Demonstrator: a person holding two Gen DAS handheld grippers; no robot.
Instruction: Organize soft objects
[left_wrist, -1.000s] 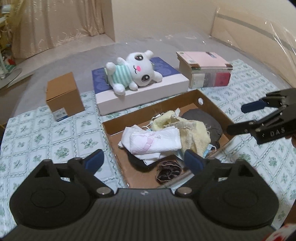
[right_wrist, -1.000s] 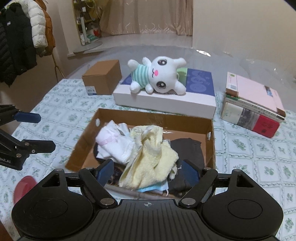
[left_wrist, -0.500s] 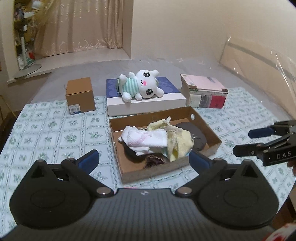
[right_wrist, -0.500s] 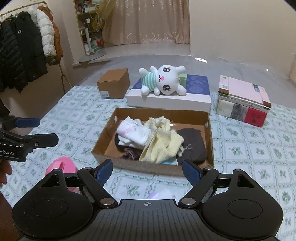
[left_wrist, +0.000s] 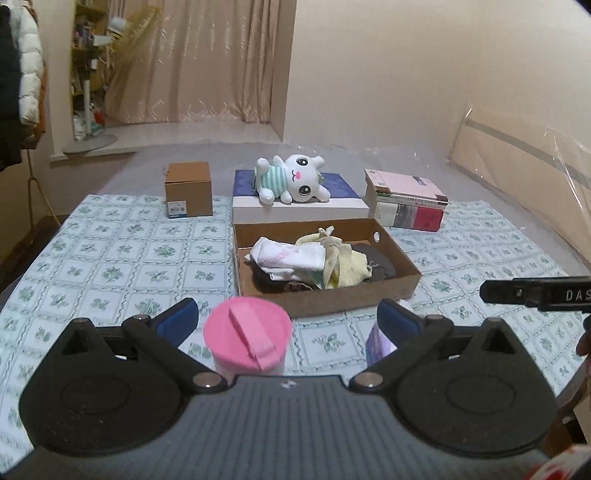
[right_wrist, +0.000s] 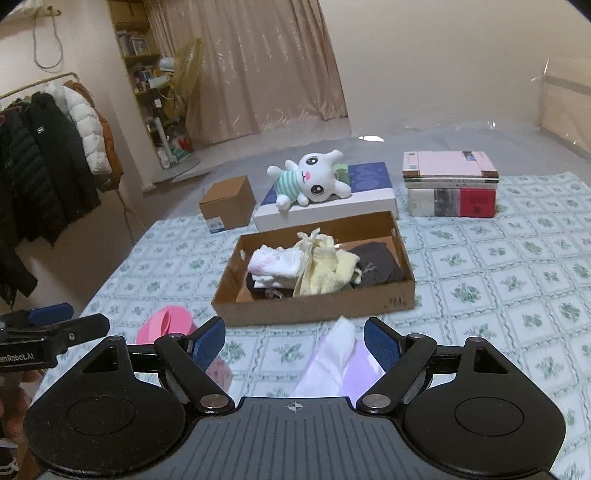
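the cardboard tray (right_wrist: 314, 314) of heaped soft cloths (right_wrist: 314, 266) lies mid-tablecloth (right_wrist: 517, 266), long axis parallel to the near edge, with both the left gripper (left_wrist: 288, 325) and right gripper (right_wrist: 293, 341) released, gripping nothing, near that edge.

A table under a patterned cloth (left_wrist: 122, 258) carries a cardboard tray (left_wrist: 343, 299), small carton (left_wrist: 188, 188), flat white box (left_wrist: 299, 212), stacked books (left_wrist: 406, 201), pink cup (left_wrist: 245, 328) and lilac cloth (right_wrist: 343, 362).

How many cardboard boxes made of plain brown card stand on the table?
2. A small closed brown cardboard box stands at the far left; an open shallow brown cardboard tray filled with clothes lies in the middle. None seems hidden.
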